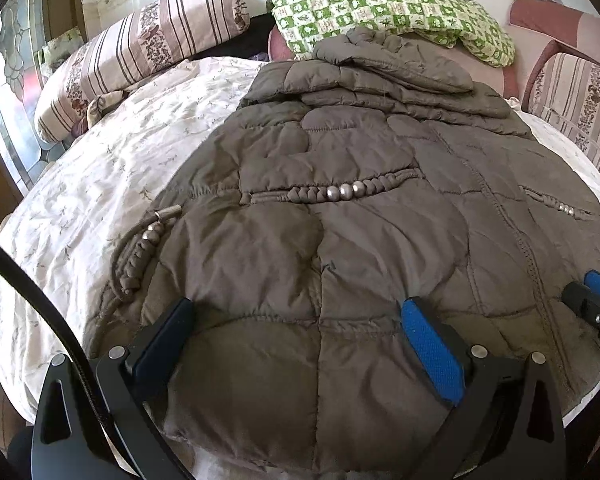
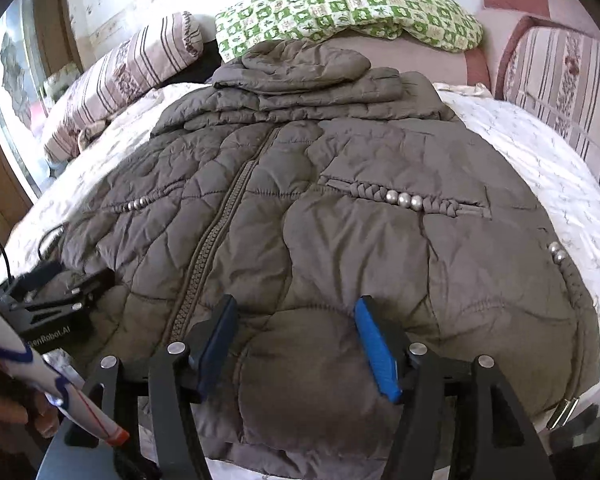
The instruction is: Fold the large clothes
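A large brown quilted coat [image 1: 340,220] lies flat on the bed, front up, sleeves and hood folded over its far end. It also fills the right wrist view [image 2: 320,220], zipper [image 2: 212,248] running down its left half. My left gripper [image 1: 296,308] is open, its fingers straddling the coat's near hem on the left side. My right gripper [image 2: 296,304] is open, fingers straddling the hem right of the zipper. The right gripper also shows at the left wrist view's right edge [image 1: 596,300]; the left gripper shows at the right wrist view's left edge [image 2: 56,292].
The coat lies on a white floral bedsheet [image 1: 100,184]. A striped bolster [image 1: 140,48] and a green checked pillow [image 1: 380,8] lie at the head. A striped cushion [image 2: 564,92] stands at the right. A window [image 1: 8,80] is at the left.
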The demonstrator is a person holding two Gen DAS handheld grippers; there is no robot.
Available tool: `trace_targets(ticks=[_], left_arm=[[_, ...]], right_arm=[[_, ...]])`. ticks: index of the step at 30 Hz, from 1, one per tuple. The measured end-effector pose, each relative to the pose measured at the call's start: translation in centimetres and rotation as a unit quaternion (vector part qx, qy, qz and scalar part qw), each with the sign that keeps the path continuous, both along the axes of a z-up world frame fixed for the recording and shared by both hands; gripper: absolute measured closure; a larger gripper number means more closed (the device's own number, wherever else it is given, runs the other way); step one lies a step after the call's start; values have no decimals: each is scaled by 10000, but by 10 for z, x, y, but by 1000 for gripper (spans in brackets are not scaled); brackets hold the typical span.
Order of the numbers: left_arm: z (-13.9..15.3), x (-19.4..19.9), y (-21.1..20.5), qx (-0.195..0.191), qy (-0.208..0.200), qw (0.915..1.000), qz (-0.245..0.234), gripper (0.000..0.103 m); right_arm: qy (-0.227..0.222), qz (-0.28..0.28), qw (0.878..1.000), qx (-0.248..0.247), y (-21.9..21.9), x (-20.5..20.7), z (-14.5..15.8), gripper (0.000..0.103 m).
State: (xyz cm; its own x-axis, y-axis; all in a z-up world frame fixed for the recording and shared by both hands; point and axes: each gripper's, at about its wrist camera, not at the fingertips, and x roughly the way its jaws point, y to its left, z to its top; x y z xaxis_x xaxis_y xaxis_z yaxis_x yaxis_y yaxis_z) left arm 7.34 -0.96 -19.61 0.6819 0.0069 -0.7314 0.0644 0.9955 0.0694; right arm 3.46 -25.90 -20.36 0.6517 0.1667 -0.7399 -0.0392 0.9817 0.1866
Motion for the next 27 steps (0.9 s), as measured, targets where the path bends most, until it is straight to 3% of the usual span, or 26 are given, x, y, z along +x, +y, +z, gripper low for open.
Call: trace_targets(ticks=[4, 9, 16, 19, 23, 25, 27], left_arm=[[13, -14, 10, -20, -126, 9999, 73, 0], [32, -27, 42, -269, -277, 9986, 363, 0], [41, -22, 131, -994, -1, 9860, 1337, 0], [34, -19, 158, -1380, 171, 9799, 1430, 1], [15, -17, 187, -2087, 501, 9640, 1570, 15], [8, -18, 188, -2337, 612, 9587, 1500, 30], [7, -19, 183, -2434, 606, 9586, 1348, 30]], right_arm=[[-124, -133, 9995, 266, -9, -4, 9, 37], [77, 32, 9999, 133, -1, -1, 1, 35], [-119, -270, 9970, 717, -35, -5, 25, 35], [-321, -653, 9945, 758, -66, -13, 38, 35], [-422, -1221, 9890, 718, -111, -23, 48, 35], [-394, -1602, 9840, 678, -140, -31, 48, 35], [-285, -1899, 9784, 764, -165, -38, 42, 35]])
